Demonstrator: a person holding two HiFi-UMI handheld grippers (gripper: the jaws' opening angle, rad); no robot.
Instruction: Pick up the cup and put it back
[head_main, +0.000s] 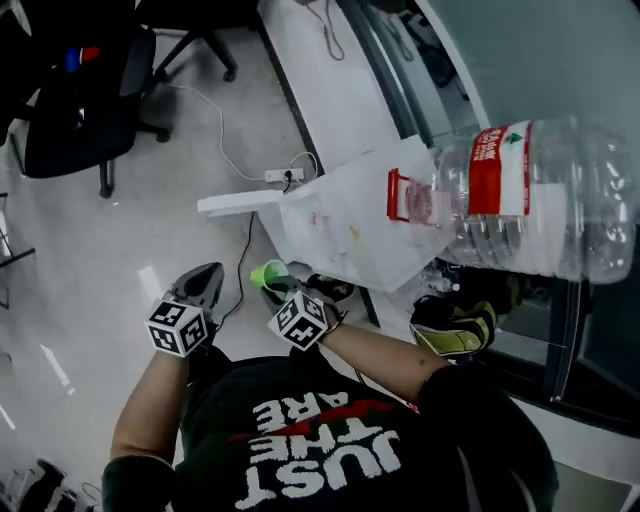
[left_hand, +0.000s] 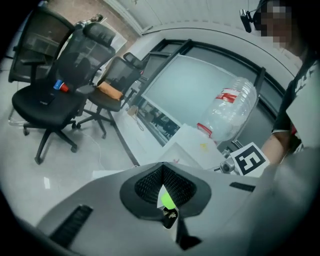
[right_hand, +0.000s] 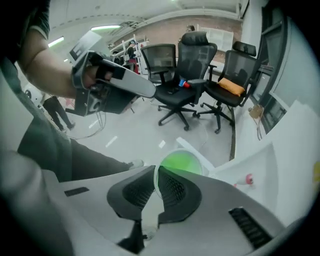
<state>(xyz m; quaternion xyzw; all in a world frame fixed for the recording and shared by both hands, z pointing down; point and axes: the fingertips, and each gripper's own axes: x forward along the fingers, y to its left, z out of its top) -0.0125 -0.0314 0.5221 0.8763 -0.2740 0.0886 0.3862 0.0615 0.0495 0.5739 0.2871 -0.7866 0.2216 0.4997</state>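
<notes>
1. The right gripper (right_hand: 154, 172) is clamped on the cup (right_hand: 182, 164). The white rim of the cup runs down between the 2 jaws, with 1 jaw inside the green mouth and the other outside the wall.
2. In the right gripper view the mouth of the cup faces the camera. The body of the cup projects just past the jaw tips, above the pale floor (right_hand: 135, 132).
3. In the head view the cup (head_main: 268, 273) sits at the tip of the right gripper (head_main: 278, 292). It is held clear of every surface, near the edge of the white table (head_main: 340, 100).
4. The left gripper (left_hand: 161, 170) has its jaws together with nothing between the pads. A sliver of green shows through the slit below them.
5. In the head view the left gripper (head_main: 205, 282) lies just beside the cup, to its left and apart from it.
6. Each gripper carries a marker cube (head_main: 300, 320) close to the person (head_main: 330, 450).
7. A large clear water bottle (head_main: 530, 200) lies on its side to the right, next to a white sheet (head_main: 350, 225).
8. Black office chairs (head_main: 85, 100) stand well apart from the cup, at upper left.
</notes>
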